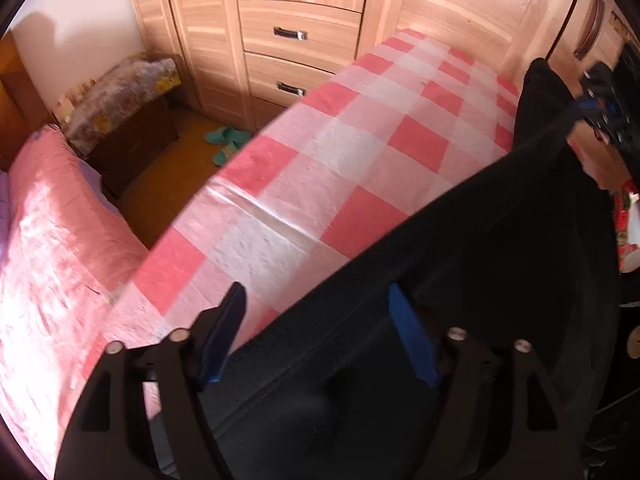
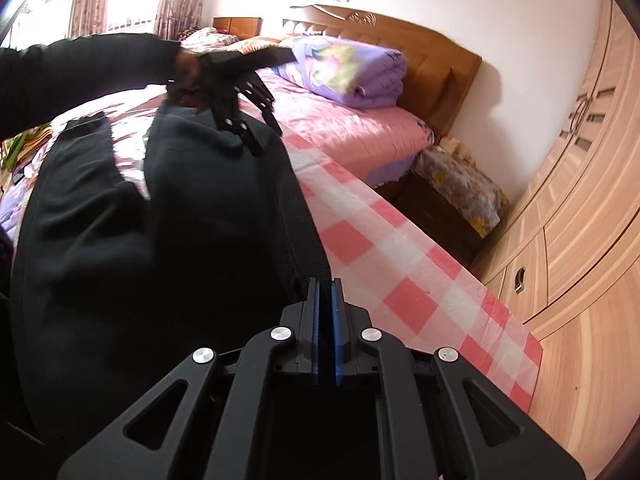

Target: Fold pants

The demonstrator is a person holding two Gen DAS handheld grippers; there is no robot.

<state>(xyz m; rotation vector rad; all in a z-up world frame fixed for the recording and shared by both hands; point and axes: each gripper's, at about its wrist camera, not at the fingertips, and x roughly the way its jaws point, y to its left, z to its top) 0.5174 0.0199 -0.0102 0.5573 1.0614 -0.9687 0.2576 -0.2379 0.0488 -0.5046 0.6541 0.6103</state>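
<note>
At the bottom of my left view, my left gripper (image 1: 316,320) stands wide open over the black pants (image 1: 460,280), holding nothing. My right gripper (image 2: 326,300), bottom centre, is pinched nearly closed at the pants' edge; whether it grips cloth I cannot tell. Beyond lies the checkered cloth (image 1: 340,140), then the wardrobe (image 1: 300,8) at top.

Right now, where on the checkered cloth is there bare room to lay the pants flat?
The checkered cloth lies bare from the black pants out to its edge facing the wardrobe drawers. It is crowded on the pants' side, where the left gripper hangs open and the right gripper is.
</note>
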